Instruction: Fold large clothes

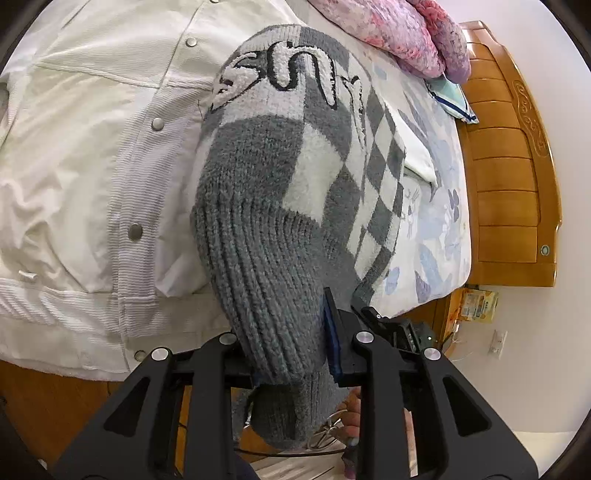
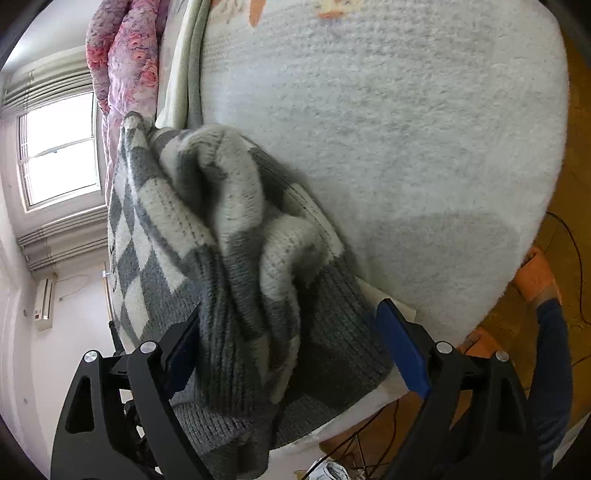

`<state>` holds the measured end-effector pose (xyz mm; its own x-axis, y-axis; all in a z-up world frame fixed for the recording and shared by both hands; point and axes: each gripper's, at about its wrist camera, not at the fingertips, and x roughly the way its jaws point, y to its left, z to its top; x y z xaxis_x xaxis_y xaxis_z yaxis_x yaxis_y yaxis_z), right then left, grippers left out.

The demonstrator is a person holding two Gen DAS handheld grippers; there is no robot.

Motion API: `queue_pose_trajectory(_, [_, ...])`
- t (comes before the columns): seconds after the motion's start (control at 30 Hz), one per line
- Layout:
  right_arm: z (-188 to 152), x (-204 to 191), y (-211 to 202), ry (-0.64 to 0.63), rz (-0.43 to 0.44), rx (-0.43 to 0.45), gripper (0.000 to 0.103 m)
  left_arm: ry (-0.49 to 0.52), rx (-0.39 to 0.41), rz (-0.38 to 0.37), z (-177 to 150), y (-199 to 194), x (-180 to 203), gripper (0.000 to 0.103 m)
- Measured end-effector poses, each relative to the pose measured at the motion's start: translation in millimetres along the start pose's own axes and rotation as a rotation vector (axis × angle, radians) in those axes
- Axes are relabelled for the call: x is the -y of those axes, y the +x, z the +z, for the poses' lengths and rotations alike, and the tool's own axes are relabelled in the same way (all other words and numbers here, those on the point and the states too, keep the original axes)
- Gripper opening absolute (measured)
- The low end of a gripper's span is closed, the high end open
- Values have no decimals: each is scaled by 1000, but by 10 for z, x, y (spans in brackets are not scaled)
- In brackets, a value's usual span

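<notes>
- A grey-and-white checked sweater (image 1: 280, 206) is being held at its ribbed hem by the left gripper (image 1: 288, 354), whose fingers are clamped on a bunched tube of the grey rib knit; only the blue pad (image 1: 330, 332) on one side is showing, the other being buried in the wool.
- From that grip the sweater is running straight ahead and away over the bed (image 1: 432, 221), its long axis lying along the gripper's own line of sight, with looped white lettering across the far end.
- In the right wrist view, the right gripper (image 2: 284, 347) is standing with its jaws wide apart on either side of a crumpled fold of the same sweater (image 2: 221, 258); the blue pads are flanking the knit rather than pinching it, so the fabric is judged to be resting between them, not gripped.
- The sweater is lying partly on a pale fleece blanket (image 2: 406, 147) and hanging over the bed's edge toward the right gripper.
- A white snap-button jacket (image 1: 85, 166) is spreading just beside the sweater on its left in the left wrist view, and a pink floral quilt (image 1: 399, 33) is heaped at the far end near the wooden bed frame (image 1: 509, 166).
- The coming move is likely turning on the right gripper closing on the hem directly in front of it, so both hem corners can be drawn out together.
</notes>
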<state>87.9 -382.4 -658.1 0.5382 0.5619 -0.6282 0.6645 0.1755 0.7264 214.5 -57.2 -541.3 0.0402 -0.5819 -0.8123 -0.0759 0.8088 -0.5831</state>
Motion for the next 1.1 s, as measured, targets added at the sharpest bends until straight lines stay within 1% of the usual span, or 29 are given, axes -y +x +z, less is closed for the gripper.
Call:
queue_pose_trajectory(0.17, [80,11,42,12,23,-48,87,-15,-7,-14,20,-9,-39,25])
queue_pose_trajectory(0.2, [118,-38,60,-3,27,-56,85,-16,-7,-18,27,-19,-46,25])
queue_pose_trajectory(0.3, [205,-113,115,-29,50,-91,77,-18,-12,-24,40,-33,-78,25])
queue_pose_trajectory(0.33, [206,-95,118,-28,52,-95,77,-16,-15,-24,39,-32,-90,25])
queue_pose_trajectory(0.4, [249,-132,146,-38,50,-100,71,-18,-20,-22,28,-18,-112,25])
queue_pose_trajectory(0.47, [283,-169,213,-43,43,-103,71,-24,-23,-24,19,-9,-142,25])
queue_pose_trajectory(0.5, [306,-148,247,-38,54,-104,71,-33,-27,-27,14,2,-169,25])
queue_pose_trajectory(0.53, [326,-156,276,-34,57,-103,70,-33,-30,-25,11,14,-186,25])
queue_pose_trajectory(0.57, [339,-170,285,-35,52,-102,62,-32,-35,-21,7,24,-198,25])
queue_pose_trajectory(0.6, [329,-190,256,-49,43,-101,53,-31,-42,-13,-1,41,-215,26])
queue_pose_trajectory(0.63, [271,-266,213,-67,28,-97,49,-29,-46,-7,-7,51,-230,26])
queue_pose_trajectory(0.67, [267,-326,163,-78,20,-93,43,-31,-49,0,-12,59,-261,26])
queue_pose_trajectory(0.7, [259,-395,106,-91,19,-87,40,-31,-50,5,-19,66,-279,27])
queue_pose_trajectory(0.77, [266,-491,80,-119,10,-77,39,-34,-61,10,-26,90,-327,29])
queue_pose_trajectory(0.83, [292,-520,133,-136,-13,-83,39,-55,-88,15,-27,111,-405,33])
queue_pose_trajectory(0.87, [316,-489,175,-128,-16,-86,39,-64,-92,20,-28,113,-436,38])
queue_pose_trajectory(0.9, [341,-447,216,-118,-16,-89,39,-77,-94,15,-28,101,-485,52])
queue_pose_trajectory(0.97, [365,-374,262,-100,-4,-93,39,-93,-80,-6,-23,64,-552,71])
queue_pose_trajectory(1.0, [366,-362,279,-106,-4,-94,39,-93,-60,4,9,27,-594,71])
queue_pose_trajectory(1.03, [376,-368,273,-115,-3,-97,40,-101,-58,-2,42,23,-631,72])
queue_pose_trajectory(1.1, [394,-362,296,-118,4,-102,41,-126,-49,-24,137,43,-732,78])
